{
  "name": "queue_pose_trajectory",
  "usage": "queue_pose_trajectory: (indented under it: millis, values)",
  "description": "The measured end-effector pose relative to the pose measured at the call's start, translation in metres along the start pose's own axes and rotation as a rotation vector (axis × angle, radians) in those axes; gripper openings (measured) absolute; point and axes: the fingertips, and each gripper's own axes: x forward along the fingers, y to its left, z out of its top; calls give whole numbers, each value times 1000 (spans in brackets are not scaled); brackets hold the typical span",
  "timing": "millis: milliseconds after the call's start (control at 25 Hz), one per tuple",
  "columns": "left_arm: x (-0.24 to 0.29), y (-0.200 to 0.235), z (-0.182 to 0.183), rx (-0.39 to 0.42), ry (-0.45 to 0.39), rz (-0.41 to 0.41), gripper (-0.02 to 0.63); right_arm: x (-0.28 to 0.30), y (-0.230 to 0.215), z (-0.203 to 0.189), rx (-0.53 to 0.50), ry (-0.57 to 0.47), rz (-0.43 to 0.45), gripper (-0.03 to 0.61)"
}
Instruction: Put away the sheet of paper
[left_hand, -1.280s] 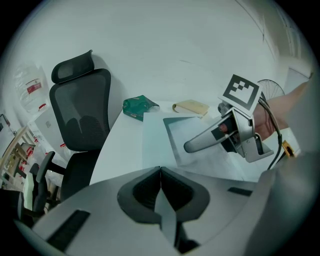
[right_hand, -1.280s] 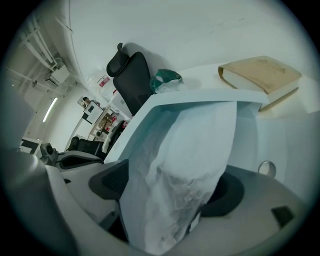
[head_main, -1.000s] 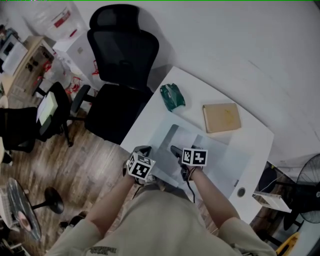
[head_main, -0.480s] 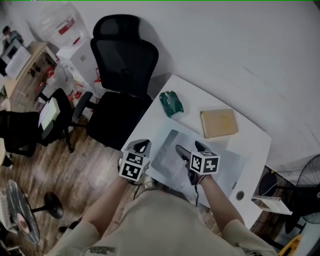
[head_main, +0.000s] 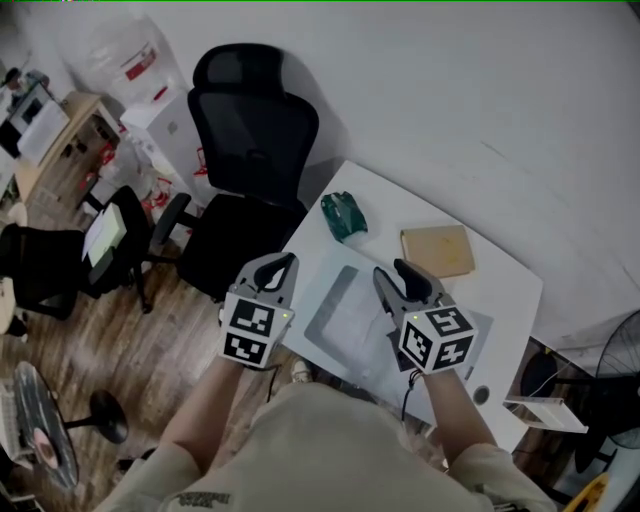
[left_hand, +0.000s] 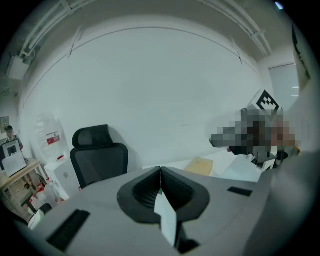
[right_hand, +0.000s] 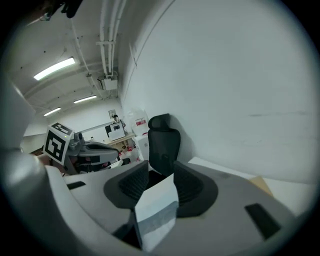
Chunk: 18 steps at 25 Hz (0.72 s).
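Just one sheet of paper (head_main: 340, 315), one left gripper (head_main: 277, 268), one right gripper (head_main: 397, 277).

Two hand-held grippers (head_main: 276, 270) (head_main: 402, 280), one brown pad (head_main: 438, 250), one green object (head_main: 344, 216)

Thin, pale white sheet of paper (head_main: 345, 315), near edge raised over the white table (head_main: 500, 290). One corner is clamped in the left gripper (head_main: 283, 265) fingers. The other stands between the right gripper (head_main: 397, 272) fingers, just closing, still apart.
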Motion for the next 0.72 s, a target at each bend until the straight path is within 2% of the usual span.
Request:
queue_pose_trajectory:
  millis: [40,120,320,520,720]
  values:
    - [-4,0,11,10,-23,3,20,-6,3,12,-15,-31,-4,158]
    - [-12,1,31,27,-68,11,21,-18,8,36,-54,-98,-22,114]
    - [-33,-2,77,37,-193,32,20,-49,12,81,-144,-236,-86,54]
    - [-52,-10,109,62,-272,27,20,-80,23,115,-214,-350,-100,28]
    - [-70,-17,128,58,-338,22,20,-106,35,136,-230,-422,-83,23]
